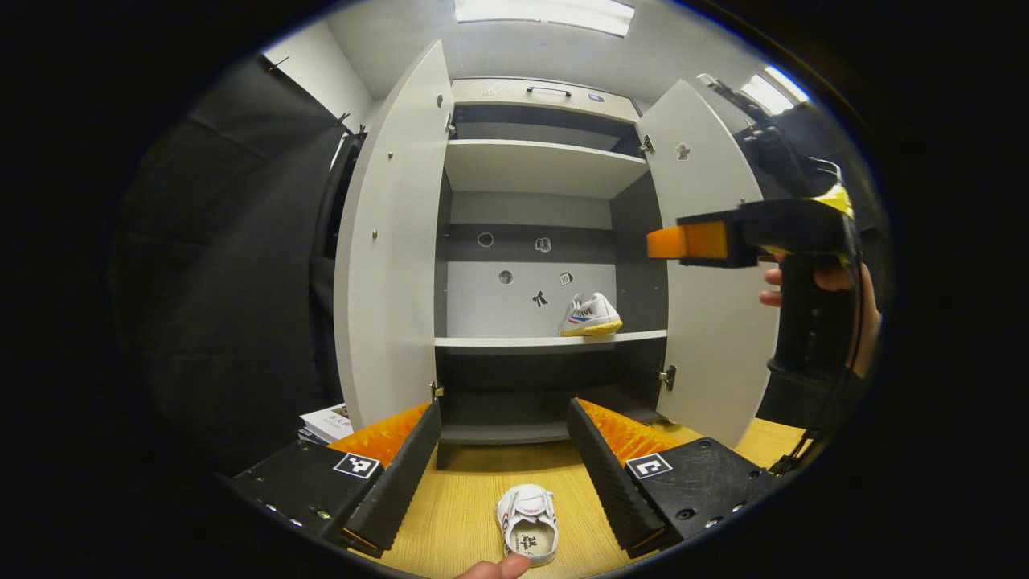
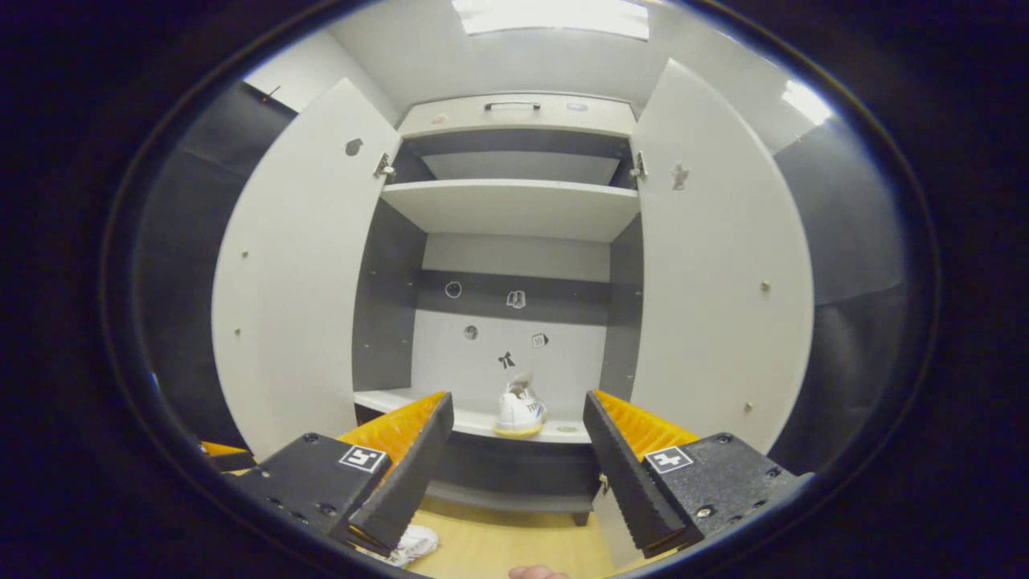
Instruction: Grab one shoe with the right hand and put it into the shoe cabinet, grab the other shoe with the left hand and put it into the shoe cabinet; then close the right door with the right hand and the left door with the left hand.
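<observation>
Left gripper view is showing the small white shoe with a strap (image 1: 528,524) lying on the pale wooden surface (image 1: 474,498), directly between the two spread fingers of the left hand-held gripper (image 1: 505,470), which is standing wide and gripping nothing; a fingertip (image 1: 502,568) is peeking in just beside the shoe's heel. Its mate, the white shoe with a yellow sole and coloured stripes (image 1: 591,315), is already sitting on the middle shelf (image 1: 498,342) of the grey two-door shoe cabinet (image 1: 530,241), towards the right side. Both doors, the left door (image 1: 394,241) and the right door (image 1: 711,265), are hanging fully open. The right hand-held gripper (image 1: 667,241) is hovering in front of the right door, held by a hand (image 1: 828,281); in the right gripper view its fingers are standing wide with nothing between them (image 2: 518,466), facing the shelved shoe. Judging from this, the second shoe is waiting to be picked up. The risk lies in closing on the soft upper or the strap alone, which could let the shoe tilt or slip during the lift. Carrying it in low could knock its toe against the shelf edge, and placing it carelessly could push the first shoe aside.
</observation>
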{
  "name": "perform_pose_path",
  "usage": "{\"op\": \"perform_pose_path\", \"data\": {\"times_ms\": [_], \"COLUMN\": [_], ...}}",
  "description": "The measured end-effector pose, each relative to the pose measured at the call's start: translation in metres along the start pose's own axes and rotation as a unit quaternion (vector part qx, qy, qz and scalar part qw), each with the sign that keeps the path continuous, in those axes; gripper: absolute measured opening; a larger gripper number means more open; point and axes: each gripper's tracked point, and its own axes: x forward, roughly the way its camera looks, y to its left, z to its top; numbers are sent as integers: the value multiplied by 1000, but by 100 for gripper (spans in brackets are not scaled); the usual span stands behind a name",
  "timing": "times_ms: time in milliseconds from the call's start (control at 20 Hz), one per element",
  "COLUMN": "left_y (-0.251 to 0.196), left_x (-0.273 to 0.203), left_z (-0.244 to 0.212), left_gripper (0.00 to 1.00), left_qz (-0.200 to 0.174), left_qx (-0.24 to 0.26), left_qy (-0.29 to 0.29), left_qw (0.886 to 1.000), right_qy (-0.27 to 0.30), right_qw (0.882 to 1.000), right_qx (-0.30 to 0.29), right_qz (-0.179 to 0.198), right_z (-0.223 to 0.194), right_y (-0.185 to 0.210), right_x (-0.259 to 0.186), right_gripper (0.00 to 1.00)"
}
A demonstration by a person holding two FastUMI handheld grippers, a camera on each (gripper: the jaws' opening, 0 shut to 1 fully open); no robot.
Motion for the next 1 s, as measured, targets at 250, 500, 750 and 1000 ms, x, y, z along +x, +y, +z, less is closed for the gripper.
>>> {"op": "perform_pose_path", "data": {"times_ms": [250,500,750,1000], "left_y": [-18,-44,-36,-11], "left_x": [-10,-13,-9,-6], "left_z": [-33,-93,-163,-209], "left_gripper": [95,95,96,96], "left_qz": [-12,-36,-18,10], "left_qx": [-1,-9,-13,-1], "left_qy": [29,97,176,235], "left_qw": [1000,995,984,972], "right_qy": [15,47,63,74], "right_qw": [1000,999,997,996], "right_qx": [-3,12,12,5], "right_qz": [-4,-21,-32,-39], "right_z": [-39,-71,-84,-97], "right_y": [-7,-29,-50,-62], "right_x": [-63,-91,-100,-103], "right_gripper": [100,100,100,100]}}
